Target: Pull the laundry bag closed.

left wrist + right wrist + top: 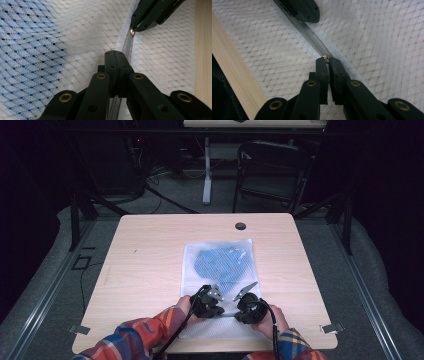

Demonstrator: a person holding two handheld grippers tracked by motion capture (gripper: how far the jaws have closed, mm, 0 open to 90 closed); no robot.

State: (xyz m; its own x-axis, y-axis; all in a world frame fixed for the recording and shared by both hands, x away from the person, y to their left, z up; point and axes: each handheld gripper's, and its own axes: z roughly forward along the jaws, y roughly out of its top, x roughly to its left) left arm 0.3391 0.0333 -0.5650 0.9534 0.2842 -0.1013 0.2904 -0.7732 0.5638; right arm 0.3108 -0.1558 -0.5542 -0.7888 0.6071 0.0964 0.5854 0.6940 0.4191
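White mesh bag (pixel 218 270) lies flat mid-tabletop (pixel 145 265), near edge toward the person. Fine netted weave; blue cloth (pixel 221 261) shows through the far half. A grey zipper (pixel 128 47) runs across the near part. Left gripper (pixel 117 55): jaws closed, pinching the bag at the zipper line. Right gripper (pixel 327 60): jaws closed on the small metal pull (pixel 327 57). Both grippers sit close together over the bag's near end.

Your mesh bag (pixel 218 285) lies in the middle of the table (pixel 145 260), its near end at the table's near edge. Inside it, toward the far end, sits a folded cloth (pixel 221 262). Your left gripper (pixel 218 298) and right gripper (pixel 239 300) rest side by side on the bag's near part, along its zipper (pixel 128 48).
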